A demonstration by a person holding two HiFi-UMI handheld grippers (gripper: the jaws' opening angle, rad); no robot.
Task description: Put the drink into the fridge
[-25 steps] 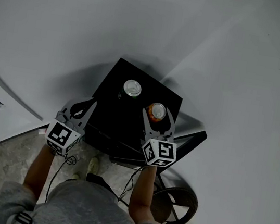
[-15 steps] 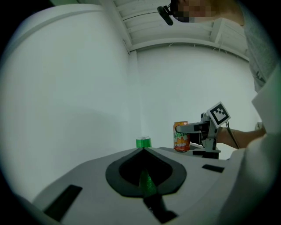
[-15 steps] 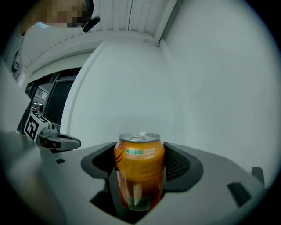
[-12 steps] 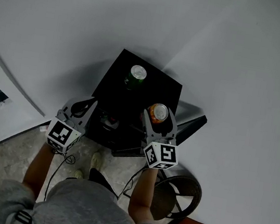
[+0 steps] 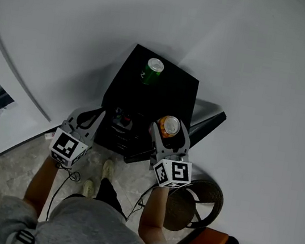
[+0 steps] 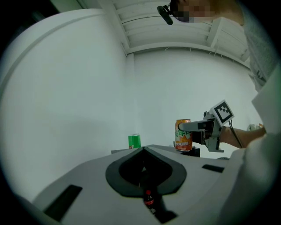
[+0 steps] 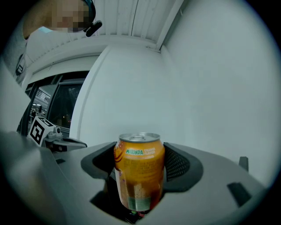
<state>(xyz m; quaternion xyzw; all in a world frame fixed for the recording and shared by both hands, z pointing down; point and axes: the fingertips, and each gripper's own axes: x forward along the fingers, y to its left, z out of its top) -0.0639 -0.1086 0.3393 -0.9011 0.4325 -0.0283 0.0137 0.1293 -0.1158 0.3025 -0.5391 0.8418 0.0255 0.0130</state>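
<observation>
Fingers on my right gripper clamp the orange Mirinda can, at five o'clock from the green can on the black table; my left gripper sits pinched closed, empty.

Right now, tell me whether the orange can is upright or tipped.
Upright. The orange can stands vertical with its lid facing up, clamped between the jaws of the right gripper.

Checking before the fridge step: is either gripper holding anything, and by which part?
The right gripper holds the orange aluminium drink can by its upper side wall. The left gripper is shut on nothing.
</observation>
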